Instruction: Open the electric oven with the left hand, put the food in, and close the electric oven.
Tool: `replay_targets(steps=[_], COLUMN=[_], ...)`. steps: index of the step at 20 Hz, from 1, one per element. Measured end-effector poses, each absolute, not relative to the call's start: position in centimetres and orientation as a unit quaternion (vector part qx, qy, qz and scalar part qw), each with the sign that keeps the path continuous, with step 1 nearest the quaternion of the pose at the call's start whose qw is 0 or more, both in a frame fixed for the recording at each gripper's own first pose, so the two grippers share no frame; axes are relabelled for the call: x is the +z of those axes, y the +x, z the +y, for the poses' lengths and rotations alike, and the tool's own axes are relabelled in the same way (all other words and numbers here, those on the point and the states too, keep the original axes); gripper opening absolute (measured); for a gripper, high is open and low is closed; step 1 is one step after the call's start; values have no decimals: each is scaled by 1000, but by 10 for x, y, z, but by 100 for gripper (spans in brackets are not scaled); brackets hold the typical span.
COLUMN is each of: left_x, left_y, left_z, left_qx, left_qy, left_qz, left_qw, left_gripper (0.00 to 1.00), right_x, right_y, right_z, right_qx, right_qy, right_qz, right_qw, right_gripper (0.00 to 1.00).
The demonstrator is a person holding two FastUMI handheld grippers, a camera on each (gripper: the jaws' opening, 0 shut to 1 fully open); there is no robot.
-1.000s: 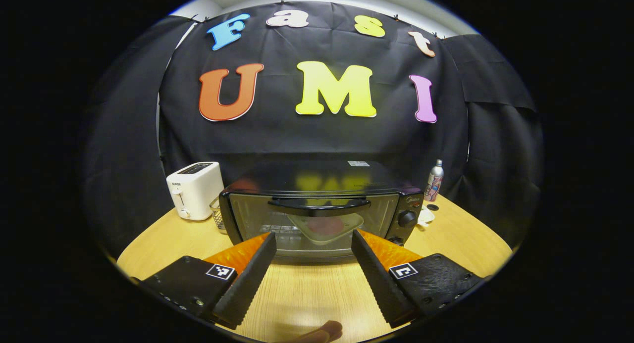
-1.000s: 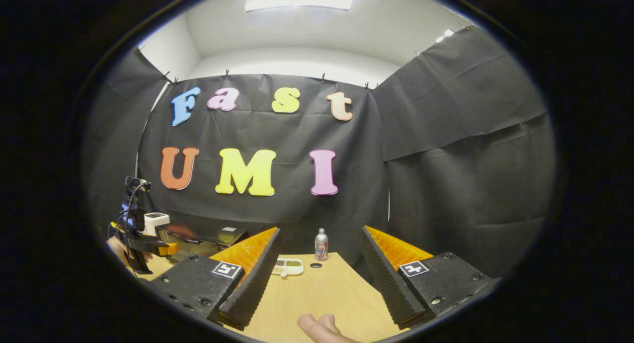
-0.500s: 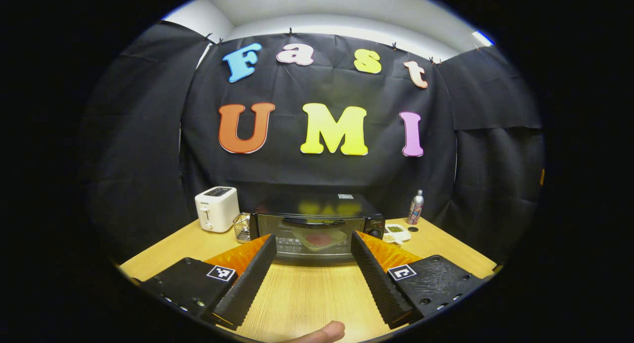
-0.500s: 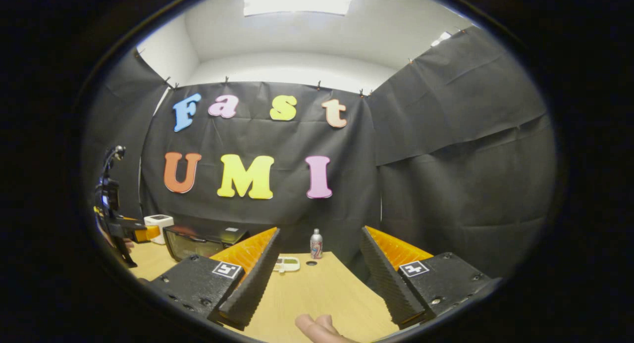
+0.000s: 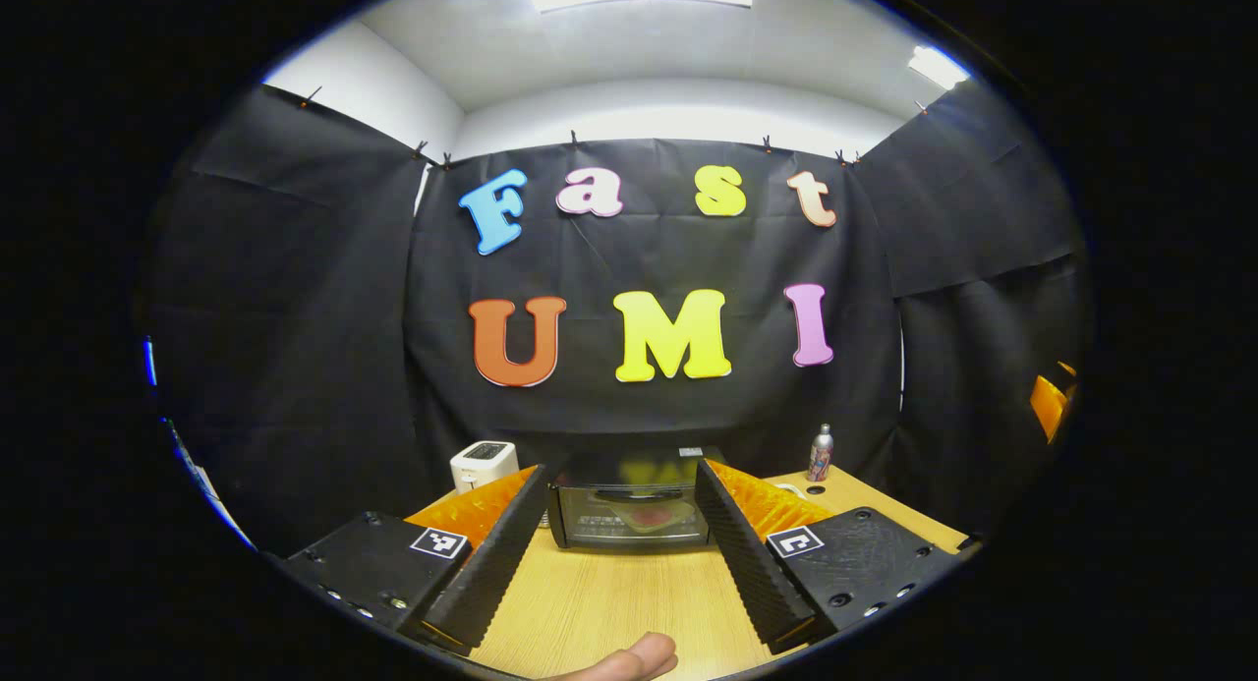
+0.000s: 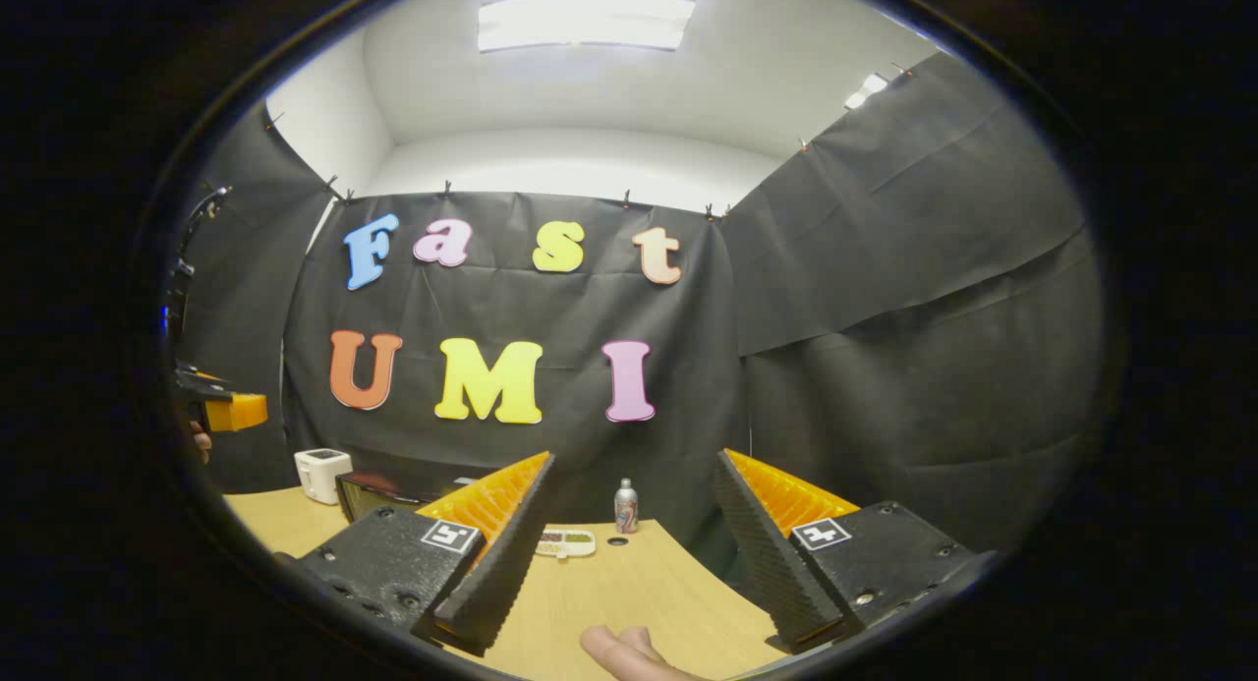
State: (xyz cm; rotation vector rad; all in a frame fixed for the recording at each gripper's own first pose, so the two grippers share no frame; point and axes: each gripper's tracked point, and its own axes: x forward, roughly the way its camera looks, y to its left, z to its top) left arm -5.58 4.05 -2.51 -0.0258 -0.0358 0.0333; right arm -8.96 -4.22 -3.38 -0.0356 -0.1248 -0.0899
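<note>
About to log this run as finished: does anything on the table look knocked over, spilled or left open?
Nothing stands out. The oven sits square on the table with its door shut and the food visible behind the glass. The toaster and the bottle stand upright, and no spill shows. Both claws, left and right, are open and empty.

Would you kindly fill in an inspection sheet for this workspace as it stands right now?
Surface: wooden table.
Job's things: electric oven, door shut, a dish with food visible through the glass.
Clutter: white toaster; bottle; food tray; a small dark round thing near the bottle.
Grippers: left tongs open, holding nothing; right tongs open, holding nothing.
Cables: nothing seen.
Surroundings: black cloth walls; ceiling light.
</note>
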Motion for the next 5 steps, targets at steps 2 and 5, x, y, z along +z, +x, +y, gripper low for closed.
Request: replay_targets(steps=[2, 5], left_x=[-30, -32], left_y=[-76, -89], left_z=[31, 28], left_qx=[8, 1], left_qy=[-19, 0], left_qz=[-30, -36], left_qw=[999, 999], left_gripper=[95, 94], right_x=[-37, -37], right_y=[-92, -96], right_z=[-41, -43], right_qx=[-40, -39], right_qy=[-14, -15], right_qz=[-61, -64], right_qw=[997, 997], right_gripper=[96, 96])
